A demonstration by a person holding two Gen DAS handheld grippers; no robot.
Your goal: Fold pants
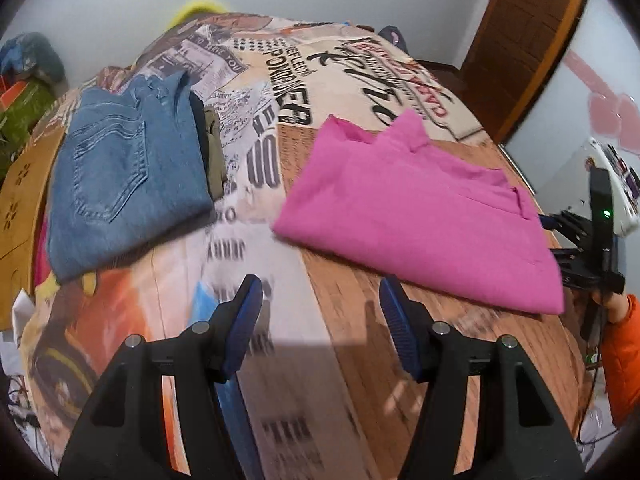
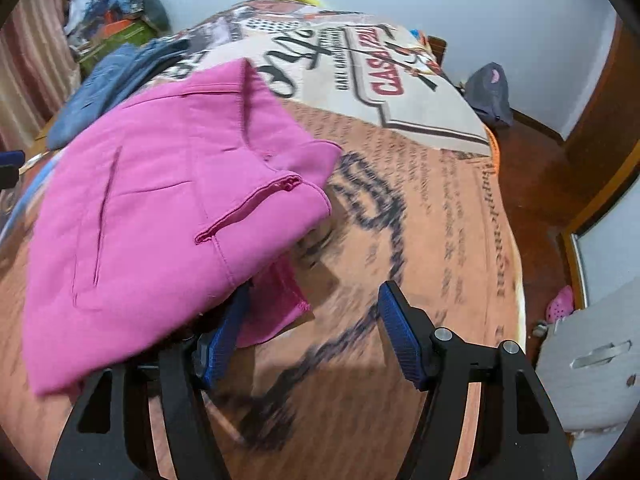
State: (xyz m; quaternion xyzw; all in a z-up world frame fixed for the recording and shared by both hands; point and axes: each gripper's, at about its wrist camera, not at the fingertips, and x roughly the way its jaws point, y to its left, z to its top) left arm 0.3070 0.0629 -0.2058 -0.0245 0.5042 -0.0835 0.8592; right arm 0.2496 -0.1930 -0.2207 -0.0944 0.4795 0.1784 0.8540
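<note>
On the bed, over the printed bedspread (image 1: 304, 80), the pink pants (image 1: 416, 208) lay folded into a thick flat bundle, with a zipped pocket (image 2: 248, 208) showing on the top layer in my right wrist view. My right gripper (image 2: 316, 320) sat at the near edge of that bundle with its jaws spread; the left pad was tucked in at the fabric edge, partly hidden by a pink flap, while the right pad stood clear over the bedspread. I could see no pinch on the cloth. My left gripper (image 1: 320, 312) hung just in front of the pants with its jaws spread too, nothing between them but the newsprint and wood-plank pattern of the cover. From that side I could also see the right gripper's black body beside the far end of the pants, with an orange sleeve (image 1: 620, 356) behind it. Well apart from the pink bundle, to its left, folded blue jeans (image 1: 128, 176) rested on the bedspread with an olive garment (image 1: 214, 160) peeking out beside them. Beyond the bed were a pale wall and a wooden door (image 1: 524, 32).
</note>
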